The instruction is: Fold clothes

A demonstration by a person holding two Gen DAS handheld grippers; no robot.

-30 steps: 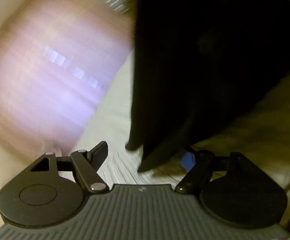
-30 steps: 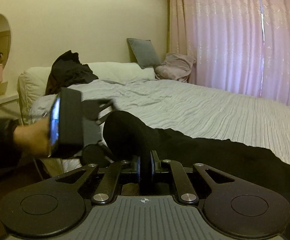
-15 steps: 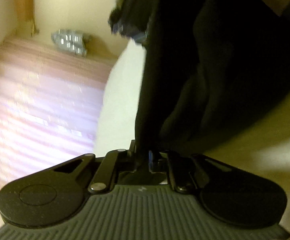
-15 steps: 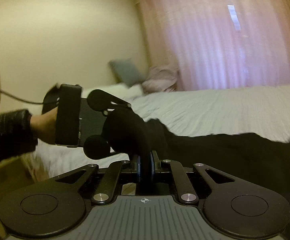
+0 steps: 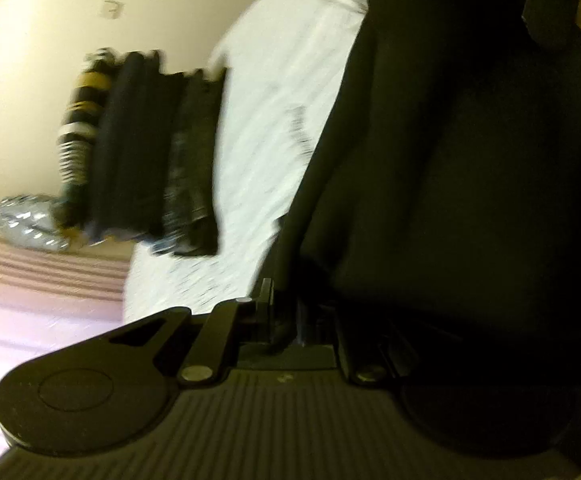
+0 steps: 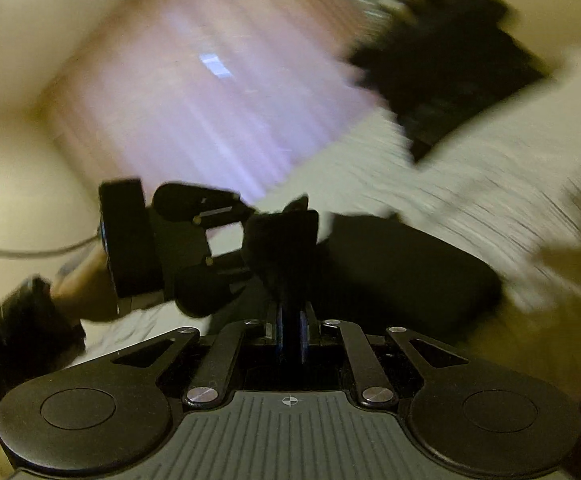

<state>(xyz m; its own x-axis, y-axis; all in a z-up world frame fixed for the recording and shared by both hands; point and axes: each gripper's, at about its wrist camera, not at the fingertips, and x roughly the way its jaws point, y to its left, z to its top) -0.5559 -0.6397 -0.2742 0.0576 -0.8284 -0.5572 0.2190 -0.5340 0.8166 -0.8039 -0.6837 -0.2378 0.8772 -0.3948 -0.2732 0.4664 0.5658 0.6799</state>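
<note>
Views rolled sideways, white bed (image 5: pixel 274 120), pink curtain (image 6: pixel 210 112)

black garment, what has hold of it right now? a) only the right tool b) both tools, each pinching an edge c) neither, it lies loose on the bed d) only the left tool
b: the left tool and the right tool are each shut on dark cloth of the black garment, which hangs over the white bed.
</note>
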